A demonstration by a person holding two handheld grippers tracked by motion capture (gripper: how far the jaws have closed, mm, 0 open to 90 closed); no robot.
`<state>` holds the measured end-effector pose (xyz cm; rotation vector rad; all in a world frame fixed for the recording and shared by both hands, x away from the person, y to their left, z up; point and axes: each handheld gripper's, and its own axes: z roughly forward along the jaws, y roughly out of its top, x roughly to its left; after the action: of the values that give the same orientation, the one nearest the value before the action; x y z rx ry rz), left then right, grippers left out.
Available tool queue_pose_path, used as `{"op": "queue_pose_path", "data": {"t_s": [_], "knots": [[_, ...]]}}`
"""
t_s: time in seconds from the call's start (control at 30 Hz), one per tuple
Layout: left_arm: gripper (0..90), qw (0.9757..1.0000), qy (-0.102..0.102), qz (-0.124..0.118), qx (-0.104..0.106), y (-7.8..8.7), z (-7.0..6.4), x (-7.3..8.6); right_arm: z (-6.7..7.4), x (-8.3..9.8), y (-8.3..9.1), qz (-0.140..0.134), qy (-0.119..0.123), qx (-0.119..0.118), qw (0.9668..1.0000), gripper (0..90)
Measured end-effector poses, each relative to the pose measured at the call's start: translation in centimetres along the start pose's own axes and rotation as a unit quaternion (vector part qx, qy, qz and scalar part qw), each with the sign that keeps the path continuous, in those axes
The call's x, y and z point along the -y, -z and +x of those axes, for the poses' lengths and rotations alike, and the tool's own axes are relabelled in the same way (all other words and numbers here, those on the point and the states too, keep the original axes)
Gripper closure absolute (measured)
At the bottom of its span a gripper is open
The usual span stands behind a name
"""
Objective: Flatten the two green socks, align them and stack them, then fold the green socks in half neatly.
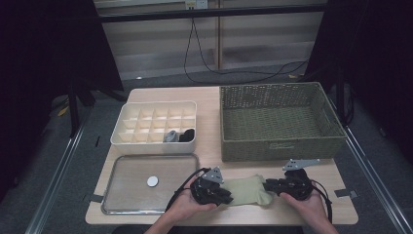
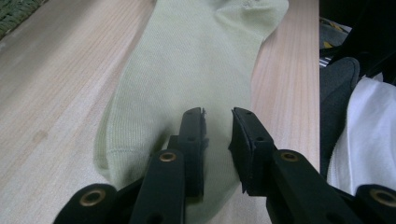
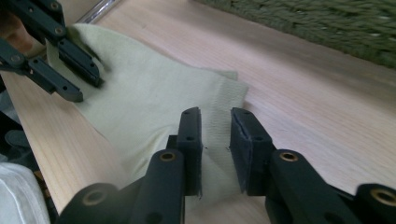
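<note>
A pale green sock [image 1: 246, 191] lay flat on the near edge of the wooden table [image 1: 209, 97], stretched between the two grippers. The left gripper [image 2: 218, 120] hovered over one end of it with its jaws a narrow gap apart, the fabric under them but not pinched. The right gripper [image 3: 215, 119] sat over the other end, jaws likewise slightly parted with the cloth lying loose beneath them.

Behind the sock, a woven green basket [image 1: 278, 119] stood on the right half of the table with nothing visible in it. To the left was a white divided organizer box [image 1: 155, 126]; two of its front compartments each held a small rolled item, one grey [image 1: 170, 136] and one black [image 1: 187, 135]. In front of it rested a metal tray [image 1: 127, 184] holding a small white disc [image 1: 152, 181].
</note>
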<state>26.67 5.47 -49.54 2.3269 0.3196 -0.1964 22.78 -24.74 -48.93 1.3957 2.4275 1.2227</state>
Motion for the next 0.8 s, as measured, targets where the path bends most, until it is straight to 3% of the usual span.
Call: {"op": "queue_pose_path", "data": {"t_s": [0.1,0.17,0.2,0.43,0.67,0.8], "knots": [[73.9,0.9999,-0.001,0.008,-0.008,0.1,-0.1,0.0,-0.3,0.1,0.4,-0.005,-0.004,0.002,1.0,71.3],[73.9,1.0,0.006,-0.007,-0.001,-0.1,-0.1,0.1,-0.4,0.3,0.6,-0.006,-0.009,0.003,0.9999,69.1],[73.9,0.9999,0.002,0.008,-0.008,0.1,-0.2,0.0,-0.5,0.5,0.7,-0.002,-0.013,0.005,0.9999,67.6],[73.8,1.0,0.006,0.005,-0.001,0.1,-0.2,0.1,-0.6,0.6,0.4,0.008,-0.013,0.004,0.9999,62.7],[73.8,1.0,0.008,0.002,0.005,0.2,-0.1,0.3,-0.3,0.4,-0.2,0.02,-0.005,0.006,0.9998,62.1],[73.2,0.9996,0.023,-0.009,0.011,0.0,-0.2,0.3,-0.2,0.5,-0.5,0.027,0.008,0.0,0.9996,63.9]]}}
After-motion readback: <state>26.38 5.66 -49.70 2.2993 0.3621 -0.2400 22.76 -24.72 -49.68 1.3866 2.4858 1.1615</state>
